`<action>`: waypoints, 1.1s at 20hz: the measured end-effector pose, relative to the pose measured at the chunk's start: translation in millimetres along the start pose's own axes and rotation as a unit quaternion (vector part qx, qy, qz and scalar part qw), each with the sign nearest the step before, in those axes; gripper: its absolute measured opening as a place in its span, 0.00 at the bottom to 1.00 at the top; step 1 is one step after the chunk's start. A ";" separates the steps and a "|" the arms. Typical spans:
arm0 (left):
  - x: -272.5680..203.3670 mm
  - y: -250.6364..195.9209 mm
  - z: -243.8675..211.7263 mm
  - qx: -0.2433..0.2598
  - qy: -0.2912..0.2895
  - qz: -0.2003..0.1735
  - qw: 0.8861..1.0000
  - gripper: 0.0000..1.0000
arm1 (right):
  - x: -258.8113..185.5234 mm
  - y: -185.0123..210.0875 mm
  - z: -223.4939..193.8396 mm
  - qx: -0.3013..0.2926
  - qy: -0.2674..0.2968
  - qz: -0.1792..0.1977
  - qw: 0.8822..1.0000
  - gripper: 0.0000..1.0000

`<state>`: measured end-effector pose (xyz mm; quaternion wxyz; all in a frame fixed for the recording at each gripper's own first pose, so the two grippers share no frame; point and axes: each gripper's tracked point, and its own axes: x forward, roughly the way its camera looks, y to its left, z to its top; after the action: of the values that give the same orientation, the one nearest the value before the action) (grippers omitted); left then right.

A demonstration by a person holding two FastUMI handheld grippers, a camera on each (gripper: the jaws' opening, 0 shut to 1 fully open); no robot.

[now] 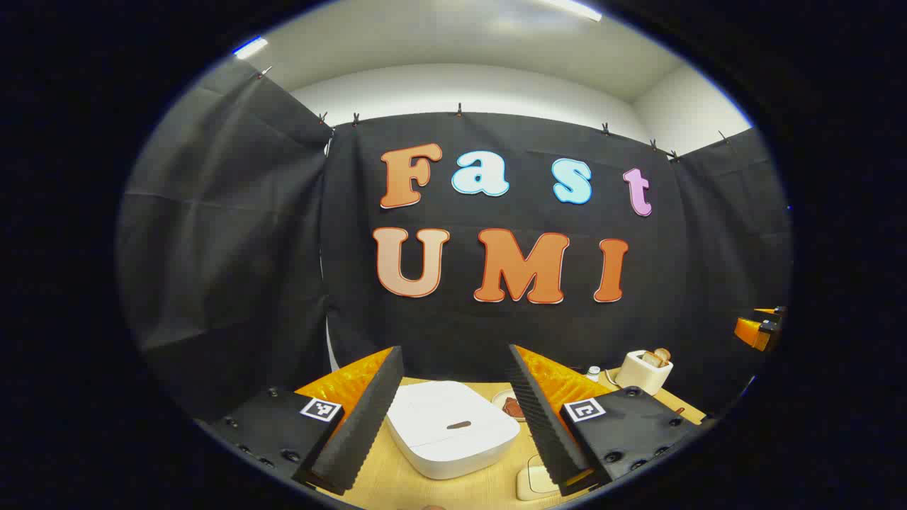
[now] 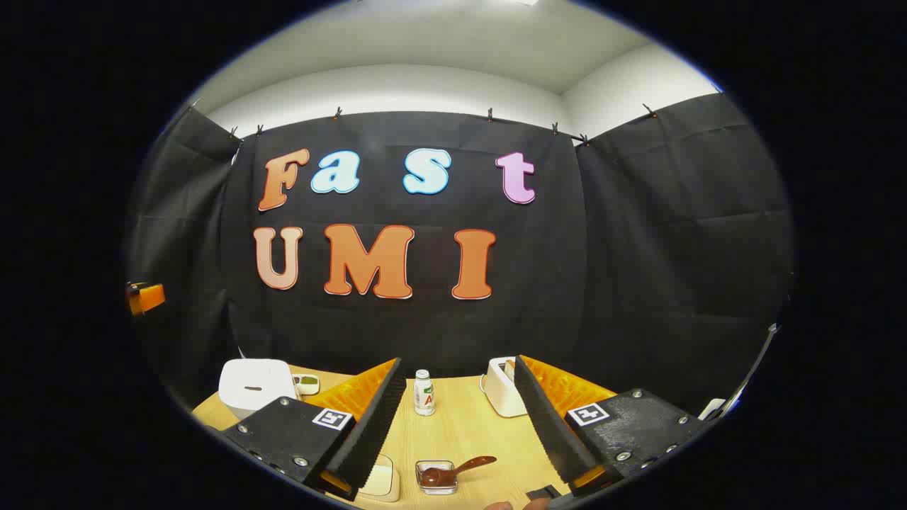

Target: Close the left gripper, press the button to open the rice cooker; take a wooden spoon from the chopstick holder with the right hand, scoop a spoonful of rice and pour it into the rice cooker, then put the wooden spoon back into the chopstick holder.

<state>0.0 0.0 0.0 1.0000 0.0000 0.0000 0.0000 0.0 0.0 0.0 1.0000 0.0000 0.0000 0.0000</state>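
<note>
The white rice cooker (image 1: 453,432) sits on the wooden table with its lid down, a dark slot-shaped button (image 1: 459,425) on top. My left gripper (image 1: 454,350) hovers open just in front of it, the cooker showing between its fingers without touching them. In the right gripper view the cooker (image 2: 255,386) stands far left. My right gripper (image 2: 459,361) is open and holds nothing. Below it, a brown wooden spoon (image 2: 471,464) rests with its bowl in a small glass dish (image 2: 435,476). A cream square container (image 2: 379,478) lies by the left finger.
A white toaster (image 2: 502,386) and a small bottle (image 2: 423,392) stand at the back of the table (image 2: 460,432). A small plate with something brown (image 1: 509,405) lies right of the cooker. The other gripper's orange body (image 1: 762,329) shows far right.
</note>
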 end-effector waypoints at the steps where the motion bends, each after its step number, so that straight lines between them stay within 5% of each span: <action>1: -0.8 -1.1 -1.3 -0.002 0.001 -0.001 1.000 0.98 | 0.2 -0.5 -0.7 0.001 0.003 0.000 1.000 0.95; 22: -2.3 6.0 -19.5 -0.010 0.012 0.015 1.000 0.97 | 10.0 8.2 -5.0 -0.002 0.016 0.012 1.000 0.95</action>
<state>-2.3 6.0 -19.5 0.9998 -0.0099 0.0122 0.0151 10.0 8.2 -5.0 0.9998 -0.0016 0.0161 0.0117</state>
